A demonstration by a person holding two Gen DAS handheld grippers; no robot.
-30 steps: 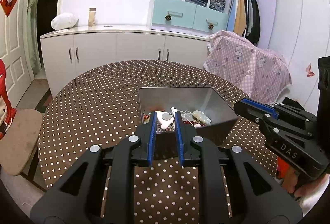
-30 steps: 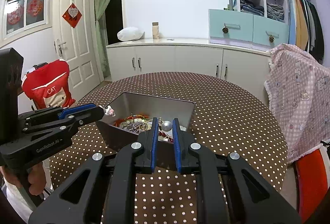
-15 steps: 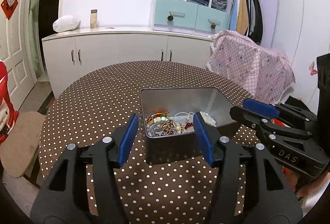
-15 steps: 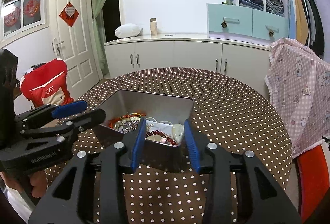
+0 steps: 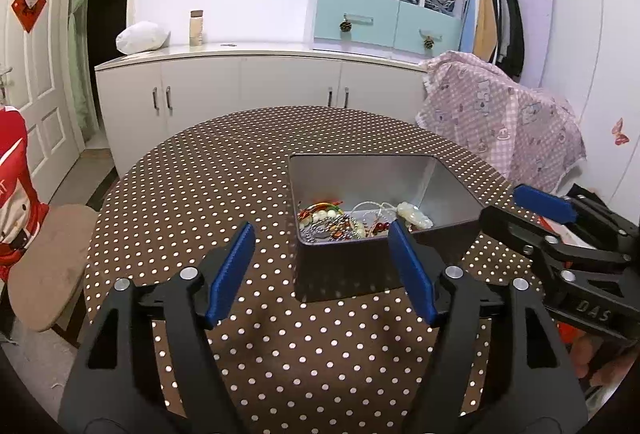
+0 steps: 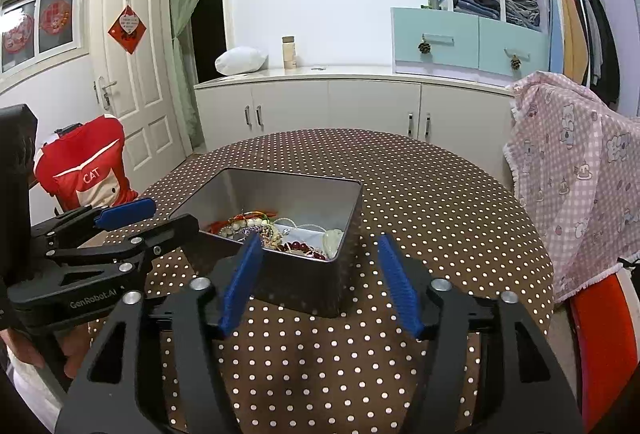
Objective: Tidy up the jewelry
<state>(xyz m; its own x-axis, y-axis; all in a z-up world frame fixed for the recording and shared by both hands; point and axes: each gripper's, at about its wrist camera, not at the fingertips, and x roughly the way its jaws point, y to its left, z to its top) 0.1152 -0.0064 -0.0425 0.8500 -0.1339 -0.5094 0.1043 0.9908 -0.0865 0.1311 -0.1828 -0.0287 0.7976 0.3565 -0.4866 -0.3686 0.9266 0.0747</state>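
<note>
Both tongs, left (image 5: 322, 250) and right (image 6: 318, 266), have spread apart, still opening.

The right tongs (image 5: 532, 212) read "DAS", the left tongs (image 6: 148, 216) "GenRobot.AI", and the red garment (image 6: 86, 170) "CAT".

A: The box (image 5: 362, 174) looks like metal, with a dull brushed shine inside. The tablecloth (image 5: 208, 186) looks smooth, a little glossy.

B: Yes. And the gripper pads (image 6: 242, 284) are matt blue, with fine ribs; the arms are black plastic.
</note>
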